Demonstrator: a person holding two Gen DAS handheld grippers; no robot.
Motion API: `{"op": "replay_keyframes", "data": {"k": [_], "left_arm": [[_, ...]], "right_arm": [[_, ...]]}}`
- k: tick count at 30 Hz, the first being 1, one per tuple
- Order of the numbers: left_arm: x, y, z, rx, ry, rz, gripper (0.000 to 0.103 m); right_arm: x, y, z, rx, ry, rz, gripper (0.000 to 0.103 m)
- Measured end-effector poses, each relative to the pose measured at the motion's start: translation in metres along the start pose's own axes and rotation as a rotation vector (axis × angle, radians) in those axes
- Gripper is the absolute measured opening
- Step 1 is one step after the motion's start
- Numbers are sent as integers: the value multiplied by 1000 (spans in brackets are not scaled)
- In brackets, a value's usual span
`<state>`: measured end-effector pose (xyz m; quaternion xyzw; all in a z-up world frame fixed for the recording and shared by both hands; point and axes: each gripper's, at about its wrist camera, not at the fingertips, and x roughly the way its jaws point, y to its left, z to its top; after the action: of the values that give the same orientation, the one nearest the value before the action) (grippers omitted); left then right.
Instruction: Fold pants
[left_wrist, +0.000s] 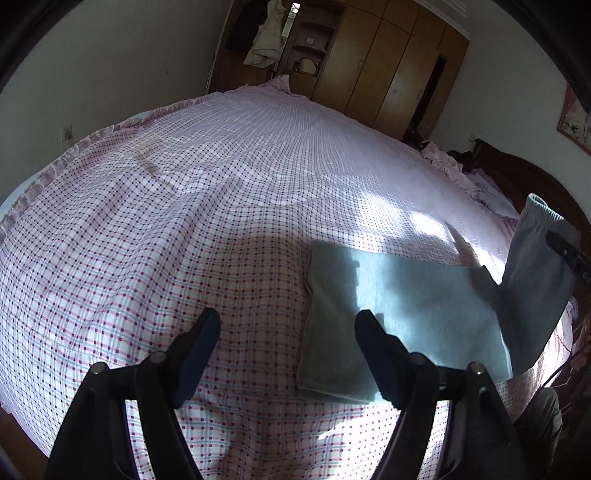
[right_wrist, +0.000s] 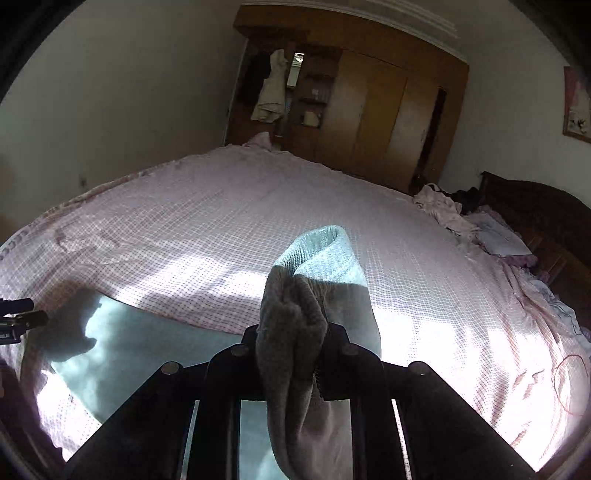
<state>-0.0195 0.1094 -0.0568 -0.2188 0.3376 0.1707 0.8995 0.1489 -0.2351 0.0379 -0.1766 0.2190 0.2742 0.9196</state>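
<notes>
Left gripper: jaws spread, empty, over the bedspread.
Right gripper: pinching the pants cuff, lifted.
Pants body: flat between both grippers.
Open room: wide bedspread ahead.
Obstacles: crumpled bedding, far right.

I see wide bare room across the checked bedspread filling the left and centre of the left wrist frame. At lower right the grey pants lie flat, one leg rising at the right edge and blocking that side. In the right wrist frame, crumpled bedding and the headboard crowd the right; the wardrobe closes the far end
</notes>
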Motion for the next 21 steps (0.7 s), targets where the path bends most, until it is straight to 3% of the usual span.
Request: {"op": "replay_keyframes", "data": {"k": [10, 16, 21], "left_arm": [[1, 0, -4, -21, 16, 14, 79], [-4, 8, -6, -63, -5, 60, 79], [-9, 24, -10, -123, -2, 77, 79]], "right_arm": [[-1, 74, 9, -57, -53, 83, 9], [8, 148, 6, -166, -71, 148, 9], [31, 214, -19, -315, -41, 190, 9]]}}
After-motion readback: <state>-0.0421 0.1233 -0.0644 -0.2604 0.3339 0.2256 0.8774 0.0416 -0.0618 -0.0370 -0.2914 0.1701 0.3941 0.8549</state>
